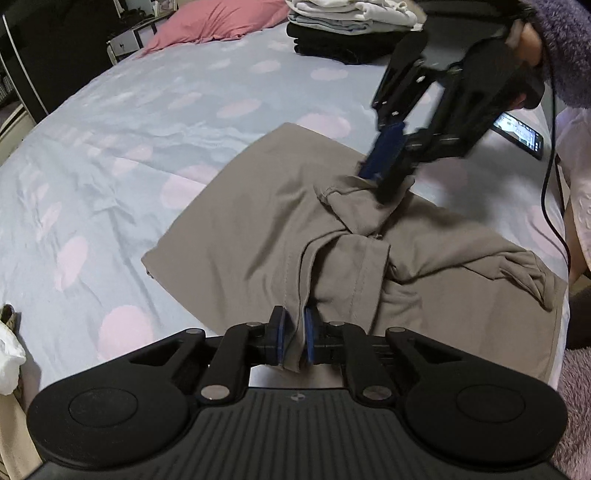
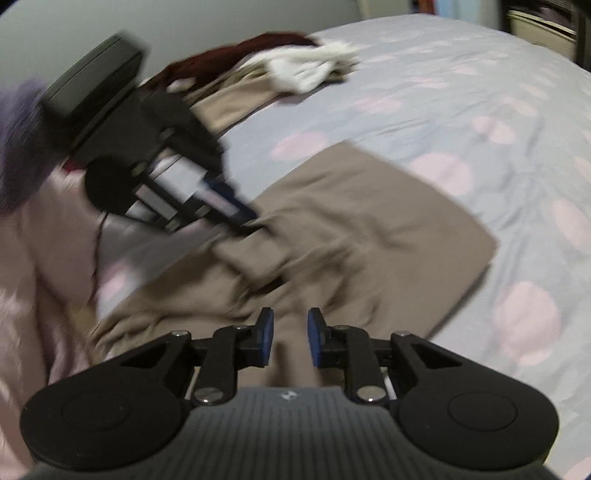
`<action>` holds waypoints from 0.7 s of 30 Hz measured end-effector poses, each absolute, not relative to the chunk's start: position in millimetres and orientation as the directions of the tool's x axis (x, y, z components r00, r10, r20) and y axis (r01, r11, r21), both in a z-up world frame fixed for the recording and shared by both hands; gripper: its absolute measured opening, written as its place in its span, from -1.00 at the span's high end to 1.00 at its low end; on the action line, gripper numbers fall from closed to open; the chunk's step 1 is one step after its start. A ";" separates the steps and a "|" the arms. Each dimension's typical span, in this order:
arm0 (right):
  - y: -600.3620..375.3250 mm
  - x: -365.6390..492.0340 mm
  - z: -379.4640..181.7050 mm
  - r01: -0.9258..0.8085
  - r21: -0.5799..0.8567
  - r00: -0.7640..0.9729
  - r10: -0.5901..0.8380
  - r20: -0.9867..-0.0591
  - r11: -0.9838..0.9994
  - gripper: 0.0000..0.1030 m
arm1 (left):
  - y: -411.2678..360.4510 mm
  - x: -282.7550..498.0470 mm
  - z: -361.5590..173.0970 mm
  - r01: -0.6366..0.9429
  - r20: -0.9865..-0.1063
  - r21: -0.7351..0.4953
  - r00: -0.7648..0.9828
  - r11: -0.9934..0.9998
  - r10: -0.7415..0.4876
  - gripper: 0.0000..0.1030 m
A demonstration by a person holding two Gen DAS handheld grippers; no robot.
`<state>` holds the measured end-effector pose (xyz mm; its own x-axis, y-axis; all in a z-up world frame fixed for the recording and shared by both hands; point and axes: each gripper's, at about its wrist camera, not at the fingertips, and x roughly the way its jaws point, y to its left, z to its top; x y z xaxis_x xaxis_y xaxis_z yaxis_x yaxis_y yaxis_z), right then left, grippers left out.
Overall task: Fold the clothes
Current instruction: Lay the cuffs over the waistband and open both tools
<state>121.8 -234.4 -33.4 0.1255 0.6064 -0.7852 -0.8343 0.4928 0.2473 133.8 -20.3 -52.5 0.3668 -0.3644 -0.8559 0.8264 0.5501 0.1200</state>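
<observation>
Dotted bed [image 1: 129,122] bore taupe garment [image 1: 229,221]; left gripper [image 1: 293,338] pinched its hem, right gripper [image 2: 290,338] gaped empty over it; bunched middle [image 1: 354,236] could crease crooked.

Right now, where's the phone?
Left wrist view, far right: the phone lies screen-up and lit on the bed sheet, just behind the right gripper and beyond the taupe garment.

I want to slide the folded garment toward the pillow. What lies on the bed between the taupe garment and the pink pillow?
Nothing: in the left wrist view only bare spotted bedsheet runs from the taupe garment to the pink pillow.
</observation>
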 end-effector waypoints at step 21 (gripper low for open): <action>-263.4 146.4 -41.4 -0.643 0.249 0.315 0.547 -0.776 0.724 0.21 | -15.8 116.6 -41.7 0.780 -0.853 0.216 0.444 0.588 -0.275 0.70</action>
